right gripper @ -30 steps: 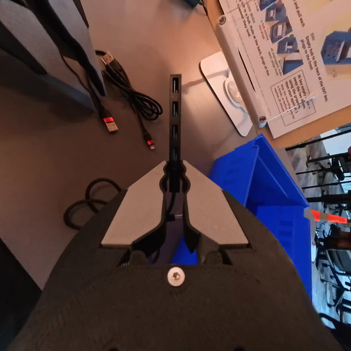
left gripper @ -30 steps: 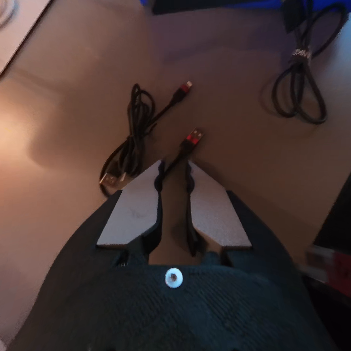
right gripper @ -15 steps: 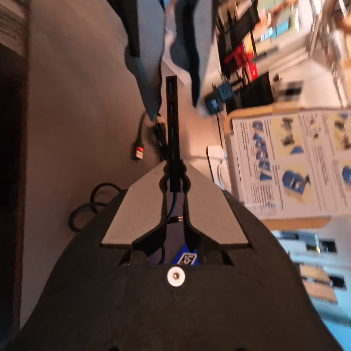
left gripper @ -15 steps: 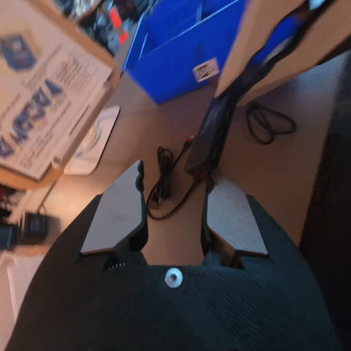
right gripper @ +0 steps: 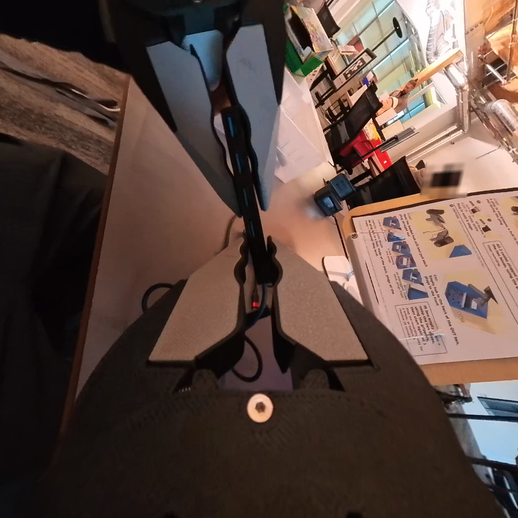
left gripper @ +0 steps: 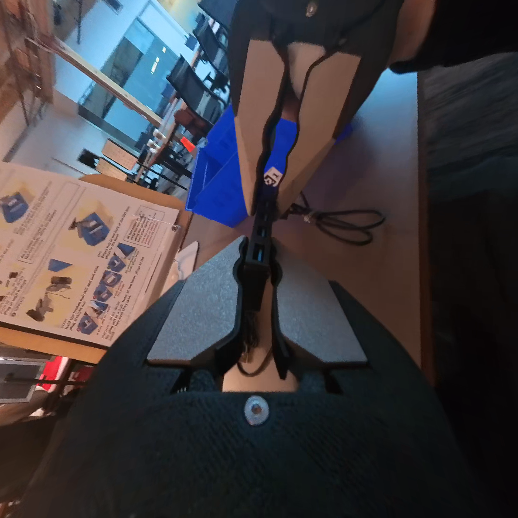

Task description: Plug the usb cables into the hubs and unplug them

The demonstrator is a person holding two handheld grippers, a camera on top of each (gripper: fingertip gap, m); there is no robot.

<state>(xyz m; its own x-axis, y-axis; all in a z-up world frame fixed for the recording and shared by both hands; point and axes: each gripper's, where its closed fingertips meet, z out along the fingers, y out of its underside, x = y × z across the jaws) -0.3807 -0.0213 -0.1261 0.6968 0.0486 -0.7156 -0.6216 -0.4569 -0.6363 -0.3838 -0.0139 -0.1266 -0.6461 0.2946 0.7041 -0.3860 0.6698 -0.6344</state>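
Note:
A slim black USB hub (left gripper: 260, 232) with blue ports is held in the air between my two grippers, which face each other. My left gripper (left gripper: 257, 246) is shut on one end of it. My right gripper (right gripper: 256, 246) is shut on the other end, where the hub's (right gripper: 253, 227) own cable leaves. Each gripper shows in the other's view: the right gripper (left gripper: 265, 207) and the left gripper (right gripper: 250, 208). A black cable with a red-banded plug (right gripper: 255, 301) lies on the table below. Another coiled black cable (left gripper: 344, 227) lies farther off.
A blue bin (left gripper: 218, 182) stands on the table behind the right gripper. A propped instruction sheet (left gripper: 84, 252) and a white pad (right gripper: 336, 266) are at the table's side. A small blue-grey device (right gripper: 333, 193) sits beyond. The table edge (right gripper: 92, 252) runs along the left. Both grippers' tips are close together, under 4 cm apart.
My left gripper left the red-plug cable on the table, opened, swung up and closed on the hub's free end. My right gripper kept its hold and turned the hub toward the left gripper.

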